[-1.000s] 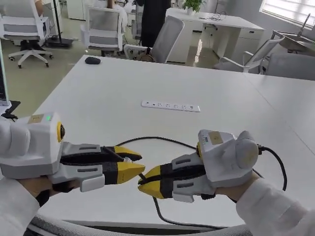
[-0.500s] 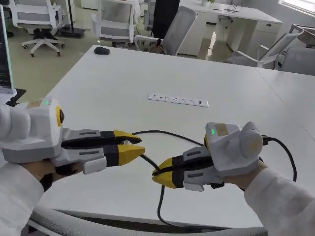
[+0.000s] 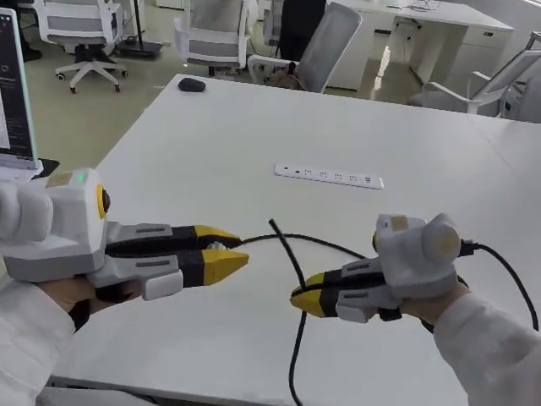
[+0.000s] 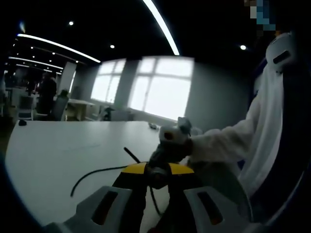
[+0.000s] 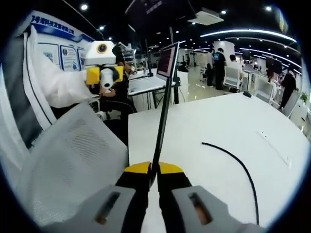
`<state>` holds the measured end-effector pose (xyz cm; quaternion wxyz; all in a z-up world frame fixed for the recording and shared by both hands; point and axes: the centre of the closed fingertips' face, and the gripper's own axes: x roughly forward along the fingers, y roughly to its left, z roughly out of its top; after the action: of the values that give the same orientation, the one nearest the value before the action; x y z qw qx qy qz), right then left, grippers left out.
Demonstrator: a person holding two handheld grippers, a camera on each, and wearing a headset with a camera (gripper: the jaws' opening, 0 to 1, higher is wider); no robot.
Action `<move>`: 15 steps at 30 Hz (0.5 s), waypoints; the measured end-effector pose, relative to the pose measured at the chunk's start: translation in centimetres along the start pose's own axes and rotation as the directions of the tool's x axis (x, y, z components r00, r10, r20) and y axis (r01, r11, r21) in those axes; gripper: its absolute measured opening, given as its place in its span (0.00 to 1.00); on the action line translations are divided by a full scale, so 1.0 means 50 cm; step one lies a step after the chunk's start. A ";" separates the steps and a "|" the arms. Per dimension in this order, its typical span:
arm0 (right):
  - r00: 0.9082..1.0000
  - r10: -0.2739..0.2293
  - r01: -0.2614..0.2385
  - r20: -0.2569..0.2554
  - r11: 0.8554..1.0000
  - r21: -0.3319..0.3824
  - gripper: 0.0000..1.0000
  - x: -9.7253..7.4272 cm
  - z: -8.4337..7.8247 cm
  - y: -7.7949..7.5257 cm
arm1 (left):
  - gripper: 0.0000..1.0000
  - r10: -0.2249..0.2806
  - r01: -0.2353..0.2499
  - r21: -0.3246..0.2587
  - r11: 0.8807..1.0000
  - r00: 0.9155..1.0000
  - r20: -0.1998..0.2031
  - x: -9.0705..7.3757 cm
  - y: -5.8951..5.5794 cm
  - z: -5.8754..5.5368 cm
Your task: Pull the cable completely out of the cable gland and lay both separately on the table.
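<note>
The cable (image 3: pixel 289 254) is out. Half a second ago it still ran from the cable gland to my right gripper; now its free end (image 3: pixel 272 223) stands in the air between the two grippers, apart from the gland. The right gripper (image 3: pixel 297 302) has its jaws clamped on the cable just below that end, and the rest trails down over the near edge of the table (image 3: pixel 220 144). The cable gland (image 4: pixel 158 173) sits pinched in the jaws of the left gripper (image 3: pixel 241 250), above the table's near left. I judge the pull done; what remains is laying each piece down, well apart. Another black strand (image 3: pixel 330 244) lies on the table just beyond the grippers. I can't tell whether it belongs to the same cable.
</note>
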<state>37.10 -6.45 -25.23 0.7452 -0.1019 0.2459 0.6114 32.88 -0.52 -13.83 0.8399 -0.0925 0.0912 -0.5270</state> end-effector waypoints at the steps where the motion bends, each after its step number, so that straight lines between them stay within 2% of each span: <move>1: 1.000 -0.012 0.012 0.002 1.000 0.013 0.03 0.006 0.003 -0.013 | 0.17 0.003 -0.003 -0.006 1.000 1.000 -0.002 -0.003 0.006 -0.003; 3: 1.000 -0.026 0.026 0.010 0.999 0.035 0.03 0.020 0.011 -0.034 | 0.17 0.006 -0.006 -0.015 1.000 1.000 -0.008 -0.010 0.014 -0.012; 6: 0.997 -0.074 0.072 0.013 0.991 0.109 0.04 0.049 0.020 -0.083 | 0.17 0.018 -0.018 -0.025 1.000 1.000 -0.017 -0.021 0.028 -0.024; 11: 0.996 -0.089 0.087 0.002 0.981 0.171 0.04 0.097 0.026 -0.127 | 0.17 0.045 -0.045 -0.063 0.997 0.999 -0.003 -0.042 0.055 -0.035; 15: 0.989 -0.150 0.144 0.002 0.956 0.255 0.03 0.146 0.034 -0.187 | 0.17 0.048 -0.049 -0.087 0.995 0.999 -0.009 -0.052 0.066 -0.050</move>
<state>47.44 -1.56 -28.75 0.7981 -0.0169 0.3061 0.5188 34.02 3.08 -16.95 0.8473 -0.1250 0.1194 -0.5022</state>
